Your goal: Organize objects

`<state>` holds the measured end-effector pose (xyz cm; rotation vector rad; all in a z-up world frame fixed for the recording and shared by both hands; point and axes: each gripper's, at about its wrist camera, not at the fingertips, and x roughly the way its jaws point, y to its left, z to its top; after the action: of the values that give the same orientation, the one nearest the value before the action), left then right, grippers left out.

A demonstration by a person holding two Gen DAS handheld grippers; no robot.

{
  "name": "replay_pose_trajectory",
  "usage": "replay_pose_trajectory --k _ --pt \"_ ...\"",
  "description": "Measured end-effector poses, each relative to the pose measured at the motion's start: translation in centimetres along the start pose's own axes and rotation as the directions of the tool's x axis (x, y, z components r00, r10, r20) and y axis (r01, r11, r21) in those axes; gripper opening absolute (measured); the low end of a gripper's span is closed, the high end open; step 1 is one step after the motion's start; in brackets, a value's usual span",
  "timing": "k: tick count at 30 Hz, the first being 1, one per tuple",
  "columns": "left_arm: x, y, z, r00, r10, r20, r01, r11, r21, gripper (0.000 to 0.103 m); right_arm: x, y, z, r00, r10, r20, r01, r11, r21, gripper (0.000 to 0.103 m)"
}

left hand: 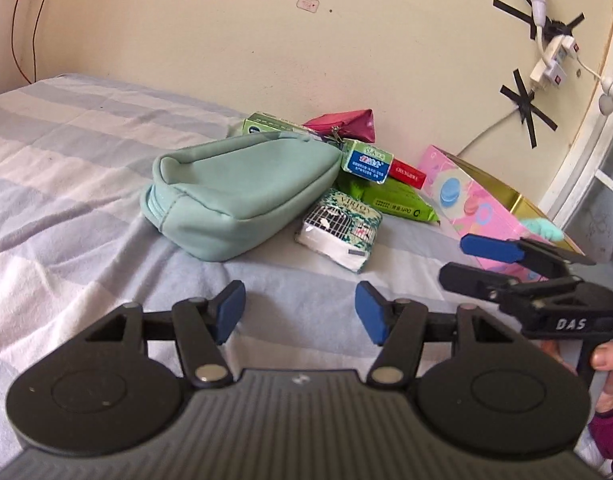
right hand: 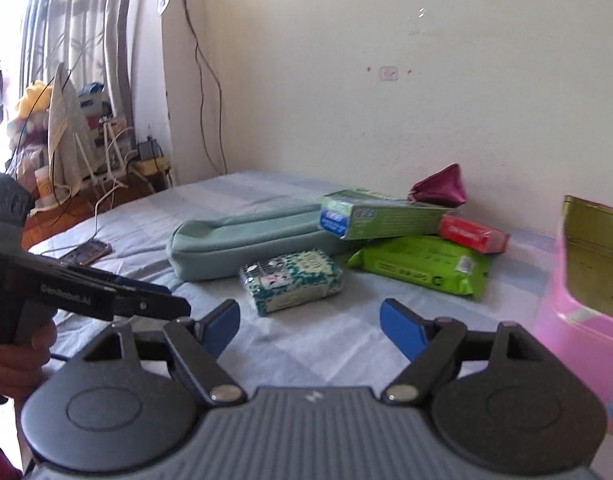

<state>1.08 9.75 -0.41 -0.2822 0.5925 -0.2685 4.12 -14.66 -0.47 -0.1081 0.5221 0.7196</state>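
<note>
A teal pouch (left hand: 242, 196) (right hand: 242, 244) lies on the striped bed sheet (left hand: 66, 184). Beside it sit a patterned tissue pack (left hand: 338, 228) (right hand: 292, 280), a green wipes pack (left hand: 398, 200) (right hand: 422, 264), a green toothpaste box (left hand: 366, 162) (right hand: 378, 220), a red box (left hand: 406, 176) (right hand: 472, 234) and a magenta pouch (left hand: 346, 124) (right hand: 440, 190). A pink box (left hand: 486, 204) (right hand: 578, 320) with a gold inside stands open at the right. My left gripper (left hand: 300, 312) (right hand: 174, 304) is open and empty, short of the pouch. My right gripper (right hand: 312, 322) (left hand: 472, 262) is open and empty, near the pink box.
The wall runs close behind the pile. A power strip (left hand: 554, 60) is taped to it with cables hanging. A phone (right hand: 86, 252) lies on the bed's far left, and a cluttered side table (right hand: 86, 152) stands past the bed's edge. A hand (right hand: 18, 356) holds the left gripper's grip.
</note>
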Motion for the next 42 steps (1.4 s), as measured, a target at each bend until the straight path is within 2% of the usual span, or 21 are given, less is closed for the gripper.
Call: replay_pose_trajectory --k 5,10,11,12,14,17,23,26,27,31,33,35,39,42 --pt "-0.2 1.8 -0.1 0.996 -0.084 0.021 0.086 0.989 -0.118 0.063 4.3 0.1 1.7 0.997 0.0 -0.08 -0.005 0.998 -0.06 0.094" --pt "-0.1 2.8 0.0 0.991 -0.129 0.034 0.133 0.973 -0.187 0.063 7.5 0.3 2.9 0.99 -0.004 -0.138 -0.007 0.997 -0.083 0.095" --pt "-0.1 2.7 0.0 0.991 -0.129 0.034 0.133 0.974 -0.185 0.063 8.0 0.3 3.0 0.988 -0.005 -0.152 -0.009 0.996 -0.089 0.093" --pt "-0.1 2.6 0.0 0.991 -0.127 0.034 0.131 0.975 -0.18 0.063 8.5 0.5 3.0 0.985 0.002 -0.173 -0.018 0.996 -0.09 0.084" --pt "-0.1 2.4 -0.1 0.992 -0.121 0.034 0.125 0.977 -0.17 0.063 8.3 0.6 2.9 0.984 -0.01 -0.175 -0.009 0.995 -0.103 0.081" --pt "0.0 2.3 -0.1 0.992 -0.12 0.032 0.124 0.979 -0.163 0.063 7.1 0.7 2.2 0.983 -0.015 -0.184 -0.004 0.995 -0.099 0.08" --pt "0.0 1.8 -0.1 0.995 -0.096 0.02 0.097 0.988 -0.124 0.064 0.6 0.3 -0.9 0.968 -0.136 -0.21 0.144 0.989 0.021 0.082" --pt "0.0 0.3 0.0 0.995 -0.101 -0.005 0.1 0.993 -0.067 0.064 -3.3 0.8 -3.3 0.97 -0.157 -0.187 0.174 0.982 0.074 0.093" --pt "0.0 -0.4 0.1 0.992 -0.127 -0.013 0.125 0.99 -0.063 0.064 -4.5 0.8 -4.0 0.974 -0.153 -0.164 0.17 0.981 0.097 0.097" --pt "0.5 -4.3 0.7 0.957 -0.273 -0.103 0.27 0.962 -0.04 0.063 -7.1 0.5 -5.0 0.982 -0.15 -0.114 0.164 0.979 0.123 0.1" --pt "0.7 -6.0 0.8 0.939 -0.303 -0.162 0.305 0.952 -0.015 0.063 -7.2 0.1 -4.9 0.982 -0.148 -0.114 0.161 0.98 0.113 0.1" --pt "1.2 -7.2 0.5 0.92 -0.321 -0.226 0.326 0.945 -0.019 0.062 -6.8 0.0 -4.6 0.984 -0.131 -0.122 0.143 0.985 0.096 0.1" --pt "2.5 -7.6 -0.1 0.871 -0.378 -0.314 0.357 0.926 -0.123 0.062 -5.9 0.6 -4.5 0.985 -0.101 -0.139 0.103 0.995 0.006 0.103" --pt "3.7 -7.8 -0.5 0.871 -0.349 -0.347 0.318 0.937 -0.145 0.061 -4.7 0.8 -4.2 0.982 -0.093 -0.162 0.083 0.994 -0.07 0.103"
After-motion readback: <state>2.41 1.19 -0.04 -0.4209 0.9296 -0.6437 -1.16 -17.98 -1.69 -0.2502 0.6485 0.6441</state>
